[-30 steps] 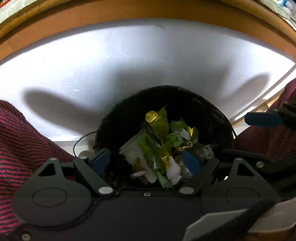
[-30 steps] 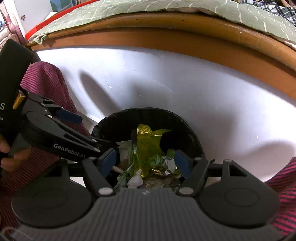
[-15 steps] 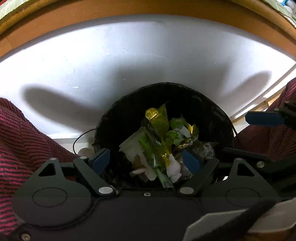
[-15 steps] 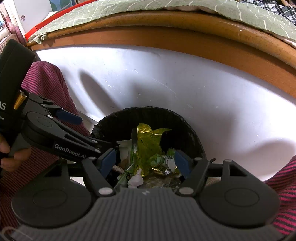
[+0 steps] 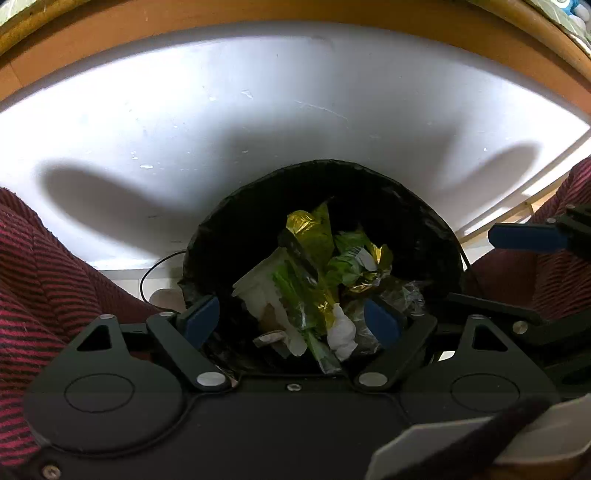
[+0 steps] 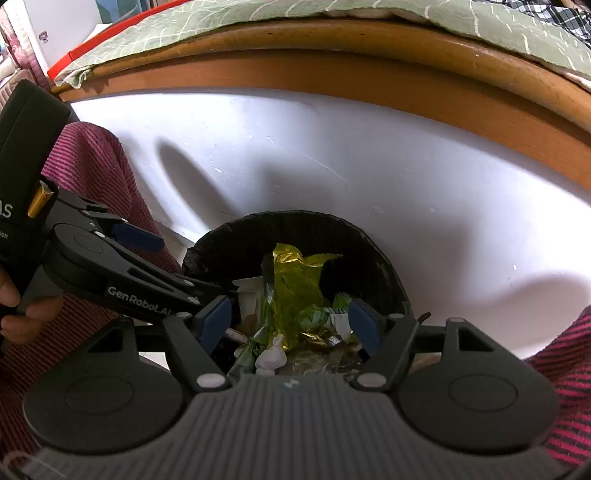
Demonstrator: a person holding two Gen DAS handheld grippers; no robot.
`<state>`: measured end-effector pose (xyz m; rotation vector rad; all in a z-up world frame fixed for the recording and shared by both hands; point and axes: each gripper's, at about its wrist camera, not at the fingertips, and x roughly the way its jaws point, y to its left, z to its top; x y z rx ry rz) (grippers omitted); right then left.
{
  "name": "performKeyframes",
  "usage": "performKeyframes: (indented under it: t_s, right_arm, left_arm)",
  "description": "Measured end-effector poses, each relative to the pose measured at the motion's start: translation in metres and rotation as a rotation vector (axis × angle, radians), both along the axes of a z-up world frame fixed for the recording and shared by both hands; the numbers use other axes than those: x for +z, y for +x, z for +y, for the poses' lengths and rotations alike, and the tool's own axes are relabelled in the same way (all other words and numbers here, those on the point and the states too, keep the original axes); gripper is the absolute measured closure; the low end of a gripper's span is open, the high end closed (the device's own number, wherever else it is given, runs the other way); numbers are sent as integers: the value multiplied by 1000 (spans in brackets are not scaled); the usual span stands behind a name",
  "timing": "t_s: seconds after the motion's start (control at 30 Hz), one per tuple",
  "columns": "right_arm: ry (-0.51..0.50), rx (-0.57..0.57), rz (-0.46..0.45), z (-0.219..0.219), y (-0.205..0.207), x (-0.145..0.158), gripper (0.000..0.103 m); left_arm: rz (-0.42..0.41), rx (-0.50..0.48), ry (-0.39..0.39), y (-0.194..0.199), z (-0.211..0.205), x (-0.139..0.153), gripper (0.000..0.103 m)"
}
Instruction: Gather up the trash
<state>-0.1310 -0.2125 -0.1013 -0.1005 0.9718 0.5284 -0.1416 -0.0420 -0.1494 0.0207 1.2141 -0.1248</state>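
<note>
Nothing much has moved since the earlier frames: both grippers hang over the bin exactly as before, and the trash lies the same way.

Left wrist view: the left gripper (image 5: 291, 320) points steeply down into the black-lined bin (image 5: 424, 236), its blue pads spread wide with nothing pinched between them. The bin's rim sits a touch higher in the picture than a second ago; the shift is slight. Inside lies the trash (image 5: 314, 288): a gold foil wrapper (image 5: 308, 230), green wrappers, a white cup (image 5: 258, 291) and a crumpled tissue (image 5: 341, 330). The bin stands on a white floor (image 5: 258, 122) between two striped red trouser legs (image 5: 44, 266). A fingertip of the right gripper (image 5: 524, 238) shows at the right edge, clear of the bin.

Right wrist view: the right gripper (image 6: 291, 325) is likewise spread and empty above the same bin (image 6: 229, 251), the gold wrapper (image 6: 291, 273) standing up between its pads. The left gripper (image 6: 140, 280) reaches in from the left, held by a hand (image 6: 22, 314), unchanged from before. A wooden bed frame (image 6: 332, 70) with a green sheet (image 6: 258, 14) runs behind.
</note>
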Motion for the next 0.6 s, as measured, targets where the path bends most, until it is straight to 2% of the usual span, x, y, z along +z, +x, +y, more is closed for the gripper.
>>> performKeyframes:
  t_s: [0.6]
  right_arm:
    - [0, 2, 1, -1, 1, -1, 23]
  left_arm:
    - [2, 4, -3, 0, -2, 1, 18]
